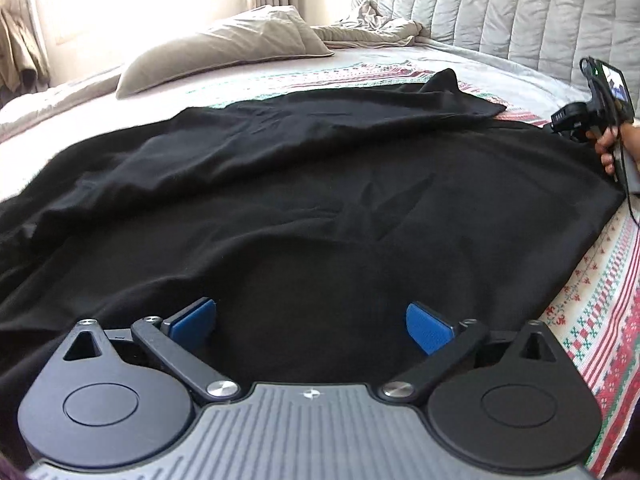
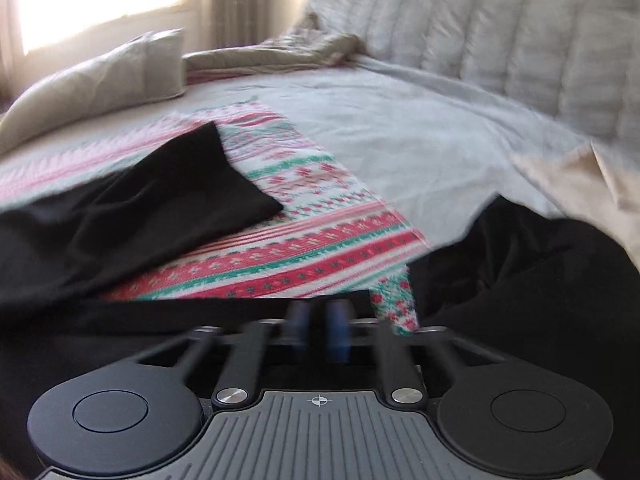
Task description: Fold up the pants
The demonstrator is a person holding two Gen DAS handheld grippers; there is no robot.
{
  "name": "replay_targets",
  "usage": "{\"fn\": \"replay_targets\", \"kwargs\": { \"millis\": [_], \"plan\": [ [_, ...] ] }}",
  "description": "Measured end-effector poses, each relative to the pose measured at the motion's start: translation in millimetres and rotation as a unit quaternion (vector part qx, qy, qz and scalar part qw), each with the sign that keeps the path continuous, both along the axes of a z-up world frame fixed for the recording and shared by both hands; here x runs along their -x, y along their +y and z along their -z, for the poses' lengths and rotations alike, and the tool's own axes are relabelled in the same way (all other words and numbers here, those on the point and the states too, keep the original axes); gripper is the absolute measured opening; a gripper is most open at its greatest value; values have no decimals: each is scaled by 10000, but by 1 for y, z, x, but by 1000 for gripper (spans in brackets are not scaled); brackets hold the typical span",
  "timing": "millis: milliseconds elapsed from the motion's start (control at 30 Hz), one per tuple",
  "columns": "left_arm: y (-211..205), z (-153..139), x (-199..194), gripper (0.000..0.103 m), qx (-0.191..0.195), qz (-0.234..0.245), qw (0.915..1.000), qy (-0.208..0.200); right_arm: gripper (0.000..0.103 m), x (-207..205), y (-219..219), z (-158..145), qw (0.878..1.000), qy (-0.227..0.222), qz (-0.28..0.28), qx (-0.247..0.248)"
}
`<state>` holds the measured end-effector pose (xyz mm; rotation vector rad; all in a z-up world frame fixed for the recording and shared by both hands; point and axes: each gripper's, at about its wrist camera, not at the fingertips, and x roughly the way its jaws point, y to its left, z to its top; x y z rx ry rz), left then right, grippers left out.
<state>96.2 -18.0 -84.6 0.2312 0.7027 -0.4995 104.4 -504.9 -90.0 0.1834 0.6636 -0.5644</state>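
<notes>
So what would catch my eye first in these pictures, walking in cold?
Probably the black pants, spread wide over a bed with a red-and-green patterned blanket under them. Next, the left gripper low in its view, blue pads wide open above the cloth. In the other view the right gripper has its pads close together at the pants' edge, though blur hides whether it actually pinches the cloth.

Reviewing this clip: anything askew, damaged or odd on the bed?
No damage or spill. The black pants lie rumpled rather than flat, one leg end skewed across the patterned blanket. The right-wrist view is motion-blurred. Left claw is open over the fabric.
</notes>
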Motion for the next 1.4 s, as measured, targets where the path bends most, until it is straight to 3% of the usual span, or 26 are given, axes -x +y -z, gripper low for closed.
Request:
{"fn": "replay_targets", "kwargs": {
  "millis": [67,133,167,233,267,300,367,400,567,767,933,1033,1067,1100,1133,1233,1400],
  "plan": [
    [1,0,0,103,15,18,10000,4,0,-4,6,-2,9984,137,221,493],
    [-1,-3,-1,103,-22,-43,10000,38,0,-9,4,-2,9901,438,777,1087],
    [-3,-6,-2,103,-25,-104,9999,74,0,-8,-1,-6,9909,317,912,935],
    [-7,-17,-8,103,46,-174,9998,60,12,-1,-16,-18,9948,-196,1001,3],
    [-9,-24,-14,103,81,-193,9998,28,21,1,-23,-25,9932,-435,981,-449],
    [-13,-32,-22,103,108,-204,9997,9,39,1,-29,-31,9902,-647,923,-830],
    [-24,-47,-43,103,154,-153,9997,-60,66,-3,-35,-42,9830,-1000,828,-1299],
    [-32,-55,-54,103,123,-142,9997,-145,68,-8,-36,-46,9804,-1115,833,-1395],
    [-89,-85,-117,103,4,-18,9988,-486,68,-41,-51,-53,9694,-1298,986,-1837],
    [-172,-76,-201,103,-205,231,9976,-626,68,-77,-62,-12,9707,-982,1140,-1872],
    [-249,-44,-273,102,-499,493,9959,-574,69,-92,-49,5,9855,-887,941,-1098],
    [-285,-28,-307,98,-318,722,9961,-402,49,-98,-39,7,9908,-846,650,-837],
    [-296,-23,-315,96,-245,810,9958,-345,39,-100,-36,6,9914,-851,520,-849],
    [-304,-20,-322,93,-169,866,9957,-277,18,-100,-35,5,9917,-872,404,-859],
    [-313,-15,-329,93,-103,927,9954,-203,10,-100,-36,4,9910,-920,293,-929],
    [-335,-6,-348,88,28,978,9952,14,10,-93,-45,6,9864,-1020,439,-1214],
    [-359,-4,-359,84,383,1251,9911,239,11,-72,-38,1,9857,-806,1096,-992]
  ]
}}
